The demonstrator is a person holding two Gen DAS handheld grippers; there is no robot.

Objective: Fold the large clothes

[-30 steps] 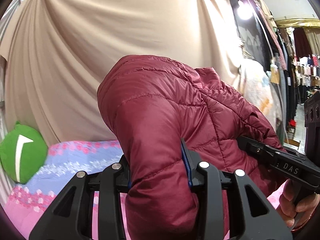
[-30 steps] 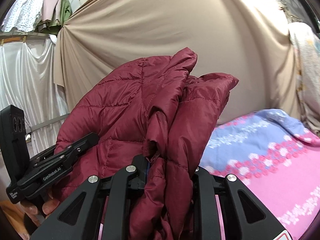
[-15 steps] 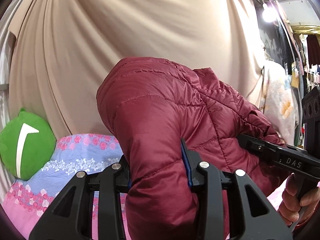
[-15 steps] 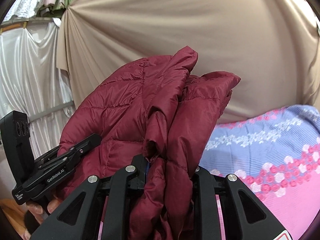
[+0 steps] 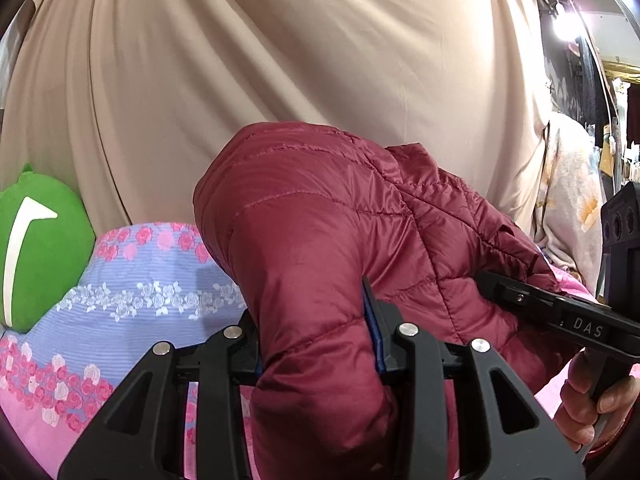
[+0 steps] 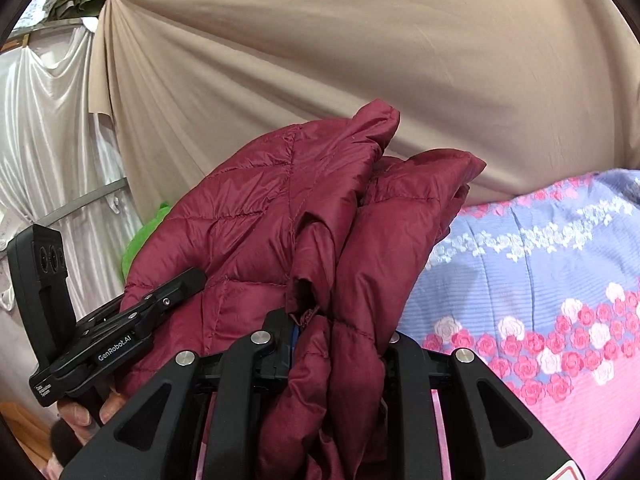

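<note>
Maroon quilted jacket (image 5: 320,240), bunched and carried in the air between two hand-held grippers, above a bed covered by a floral bedspread (image 5: 132,292) in lilac and pink. Left gripper (image 5: 318,344): jaws pinching a thick puffed roll of the jacket, the blue pad edges pressed into the fabric on both sides. Right gripper (image 6: 340,344): jaws clamped on a narrower gather of several layers, including what looks like a hem or collar edge.

Step in hand, as judged: bringing the held bundle down to the bed so that a fold can be laid. To do it well, both grippers should be kept level with each other and the pinches held firm until the lower fabric rests on the bedspread; the slippery, padded shell is likely to spring back or slide out if either pinch is loosened early. Drawing the two grippers slightly apart before release would take out slack and give a straighter fold line.

Left wrist view shows the green plush toy (image 5: 40,256) in full at the head of the bed, the person's right hand (image 5: 592,404) on the other handle, and a lamp and hanging clothes at the far right. Right wrist view shows only a sliver of the plush behind the jacket, but adds white drapes (image 6: 48,152), the person's left hand (image 6: 88,412), and the layered edges of the jacket, hidden from the left. A beige backdrop cloth (image 6: 360,40) fills both.
</note>
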